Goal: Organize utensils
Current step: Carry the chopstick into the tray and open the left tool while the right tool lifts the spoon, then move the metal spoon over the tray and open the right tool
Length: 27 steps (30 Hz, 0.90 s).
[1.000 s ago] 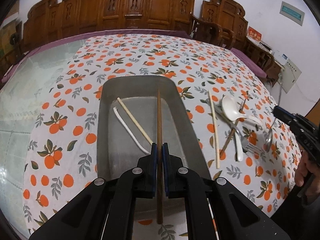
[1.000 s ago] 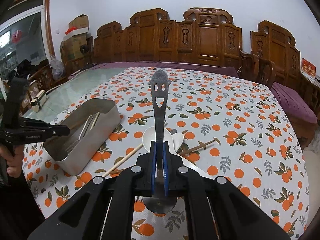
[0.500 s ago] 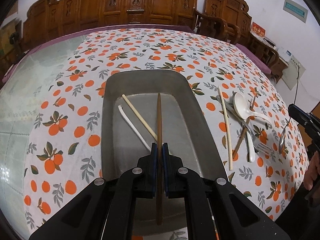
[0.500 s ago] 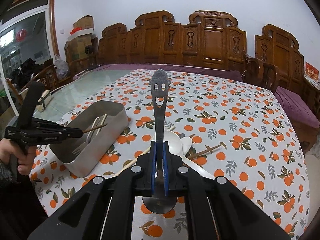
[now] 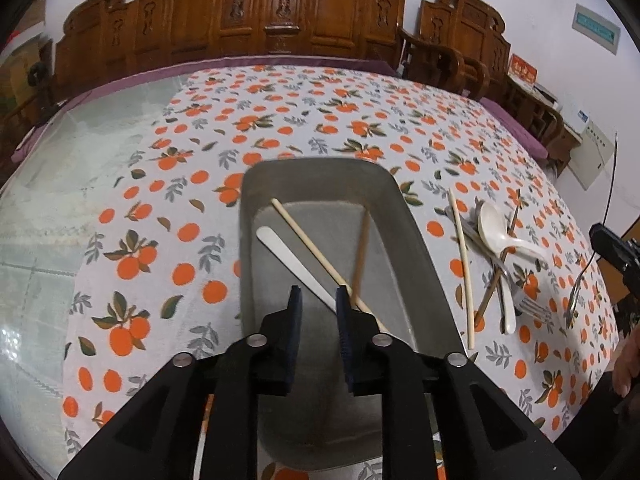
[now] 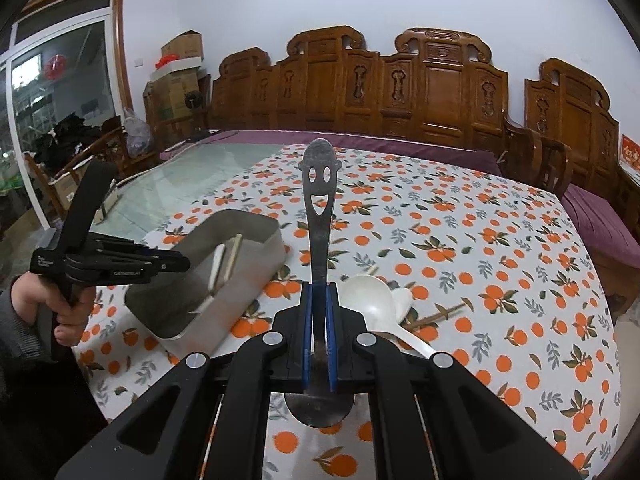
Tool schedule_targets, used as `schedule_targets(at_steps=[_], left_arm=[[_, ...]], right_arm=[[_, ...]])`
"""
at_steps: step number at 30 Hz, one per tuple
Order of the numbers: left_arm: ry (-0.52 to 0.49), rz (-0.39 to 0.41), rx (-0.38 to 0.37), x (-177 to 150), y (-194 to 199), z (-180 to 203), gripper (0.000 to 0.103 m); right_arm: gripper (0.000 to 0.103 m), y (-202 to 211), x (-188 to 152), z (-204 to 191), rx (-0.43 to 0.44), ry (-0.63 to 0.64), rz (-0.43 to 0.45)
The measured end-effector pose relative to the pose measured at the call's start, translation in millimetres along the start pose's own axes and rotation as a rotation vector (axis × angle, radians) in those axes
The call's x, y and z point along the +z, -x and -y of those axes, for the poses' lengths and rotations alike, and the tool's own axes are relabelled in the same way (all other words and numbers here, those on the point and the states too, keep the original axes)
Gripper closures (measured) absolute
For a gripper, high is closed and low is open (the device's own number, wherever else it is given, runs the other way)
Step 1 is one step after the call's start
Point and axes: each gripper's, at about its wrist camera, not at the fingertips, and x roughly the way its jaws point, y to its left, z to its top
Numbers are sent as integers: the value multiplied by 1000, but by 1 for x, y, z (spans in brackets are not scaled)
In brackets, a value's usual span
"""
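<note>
A metal tray (image 5: 416, 240) sits on the orange-print tablecloth; it also shows in the right wrist view (image 6: 260, 226). In it lie a brown chopstick (image 5: 361, 254), a pale chopstick (image 5: 308, 242) and a white flat handle (image 5: 288, 258). My left gripper (image 5: 318, 300) is open and empty above the tray's near end. My right gripper (image 6: 319, 294) is shut on a metal spoon (image 6: 319, 200) with a smiley-face handle, held above the table. The spoon's bowl hangs below the fingers.
Right of the tray lie a pale chopstick (image 5: 462, 264), a white ceramic spoon (image 5: 496, 228), a brown chopstick (image 5: 500, 272) and a metal fork (image 5: 528, 304). The ceramic spoon (image 6: 370, 300) shows under my right gripper. Carved wooden chairs (image 6: 400, 92) line the table's far side.
My left gripper has opened and let go of the brown chopstick, which now lies in the tray. The right gripper has risen a little with the spoon.
</note>
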Motion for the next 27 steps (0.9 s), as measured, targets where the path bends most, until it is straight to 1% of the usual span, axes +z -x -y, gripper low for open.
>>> schedule_targets(at_steps=[6, 9, 12, 15, 16, 17, 18, 19, 22, 27], left_arm=[[0, 42, 11, 3, 16, -6, 70], [2, 66, 18, 4, 25, -10, 59], [8, 87, 26, 5, 32, -16, 51], [18, 108, 40, 6, 39, -23, 44], [23, 112, 41, 7, 40, -26, 44], [29, 114, 42, 7, 41, -28, 41], [35, 117, 44, 7, 43, -30, 31], [41, 124, 48, 8, 45, -33, 29], [57, 137, 57, 8, 50, -42, 29], [72, 158, 73, 10, 58, -52, 20]], right_arm=[[96, -7, 13, -20, 31, 14, -14], [96, -14, 22, -33, 58, 19, -17], [96, -22, 30, -48, 81, 28, -21], [96, -31, 38, -62, 102, 38, -28], [96, -35, 41, -67, 111, 40, -31], [96, -38, 43, -71, 116, 40, -34], [96, -42, 45, -74, 121, 41, -37], [96, -46, 47, -79, 126, 43, -42], [96, -55, 52, -88, 136, 44, -51], [96, -75, 53, -104, 153, 34, -76]])
